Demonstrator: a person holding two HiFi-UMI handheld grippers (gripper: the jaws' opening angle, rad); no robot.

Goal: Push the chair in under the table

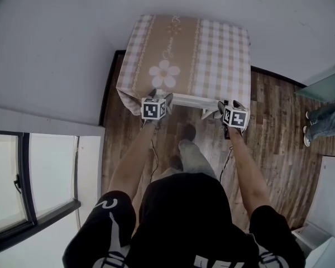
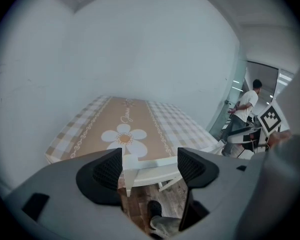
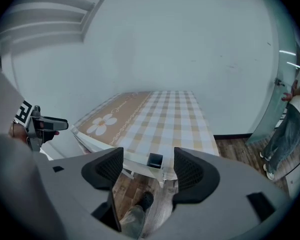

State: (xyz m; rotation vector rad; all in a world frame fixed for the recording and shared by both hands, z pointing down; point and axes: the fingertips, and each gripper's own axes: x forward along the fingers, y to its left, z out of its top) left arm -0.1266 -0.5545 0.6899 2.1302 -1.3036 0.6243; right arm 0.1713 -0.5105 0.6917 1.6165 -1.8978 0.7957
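Standing at the near edge of the table [image 1: 212, 43], the person holds one gripper at each end of the chair [image 1: 192, 100] back. Table wears a checked cloth with a tan centre strip and a white daisy, and its far side is against the wall. Chair is white; only its top rail shows, lying along the table's near edge, with the rest hidden under the cloth overhang. Left gripper [image 1: 161, 96] is at the rail's left end, by the table's near-left corner. In its own view the left gripper [image 2: 150, 156] has its jaws spread wide. The rail's corner [image 2: 145, 175] sits between them, close to the left pad, and I cannot tell whether it touches. Right gripper [image 1: 229, 105] is at the rail's other end, by the table's near-right corner. Its jaws [image 3: 148, 154] are likewise wide apart, with the chair's square dark tube end [image 3: 155, 161] between the pads and clear of both. Wooden floor [image 1: 268, 127] runs round the table. A second person [image 1: 324, 121] stands well off its right side.
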